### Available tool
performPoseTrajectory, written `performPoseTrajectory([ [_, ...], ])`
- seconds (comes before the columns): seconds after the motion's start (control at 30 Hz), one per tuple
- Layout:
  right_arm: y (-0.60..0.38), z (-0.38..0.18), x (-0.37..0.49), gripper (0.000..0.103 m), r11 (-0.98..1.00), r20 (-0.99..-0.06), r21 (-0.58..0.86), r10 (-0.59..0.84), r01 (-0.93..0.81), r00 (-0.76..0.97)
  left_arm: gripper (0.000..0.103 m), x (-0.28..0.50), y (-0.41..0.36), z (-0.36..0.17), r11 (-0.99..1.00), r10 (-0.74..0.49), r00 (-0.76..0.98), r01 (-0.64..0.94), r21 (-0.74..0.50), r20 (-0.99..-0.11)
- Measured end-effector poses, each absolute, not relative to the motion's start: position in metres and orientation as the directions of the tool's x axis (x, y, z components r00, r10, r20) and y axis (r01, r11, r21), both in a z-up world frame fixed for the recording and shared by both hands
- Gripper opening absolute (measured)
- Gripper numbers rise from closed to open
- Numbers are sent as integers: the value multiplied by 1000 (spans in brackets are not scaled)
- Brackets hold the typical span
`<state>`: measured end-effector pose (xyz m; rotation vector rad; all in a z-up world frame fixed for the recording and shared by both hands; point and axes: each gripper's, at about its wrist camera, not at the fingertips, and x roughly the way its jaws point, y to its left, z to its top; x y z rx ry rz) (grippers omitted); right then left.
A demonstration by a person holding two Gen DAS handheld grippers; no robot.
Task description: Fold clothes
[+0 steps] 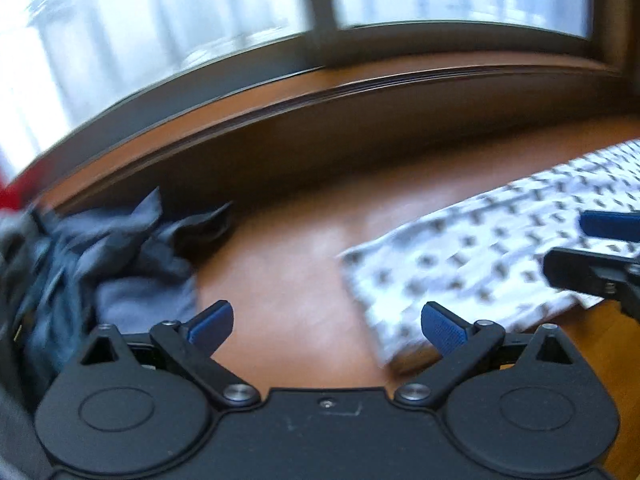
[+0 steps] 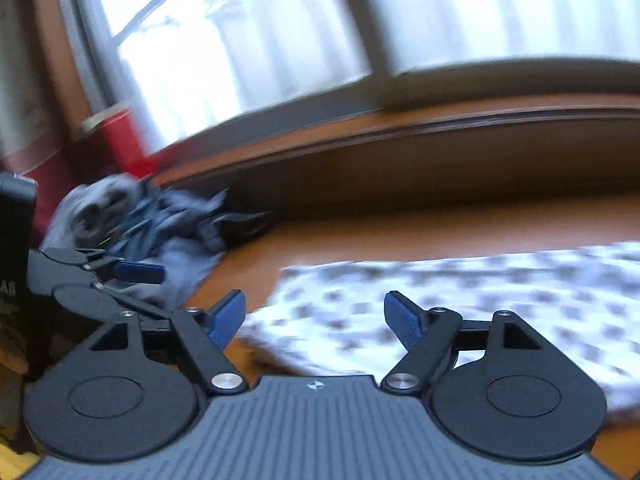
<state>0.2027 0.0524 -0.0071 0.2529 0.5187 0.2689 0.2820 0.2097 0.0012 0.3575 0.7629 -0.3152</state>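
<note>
Red bin (image 2: pixel 128 148) shows clearly only from the right; both tools, left tool (image 1: pixel 326 322) and right tool (image 2: pixel 314 314), gape empty.

We count two grippers: left gripper (image 1: pixel 327 320) at bottom centre of its own view, right gripper (image 2: pixel 314 316) likewise. One patterned cloth (image 1: pixel 480 264), right of frame. One grey pile (image 1: pixel 120 264) at left; pieces in it too blurred to count. One red object (image 2: pixel 128 148), upper left.
</note>
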Motion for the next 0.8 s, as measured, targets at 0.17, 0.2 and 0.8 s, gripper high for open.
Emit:
performPoseTrajectory([
  [0.17, 14, -7, 160, 99, 953, -427, 290, 49, 85, 903, 100, 297, 159, -15, 845, -214, 633, 502, 183, -744],
  [0.2, 4, -7, 155, 99, 939, -449, 320, 34, 125, 893, 100, 298, 151, -18, 838, -218, 629, 512, 187, -746],
  [0.8, -95, 2, 123, 103, 937, -445, 246, -118, 248, 888, 103, 308, 112, -41, 881, -95, 627, 415, 228, -773],
])
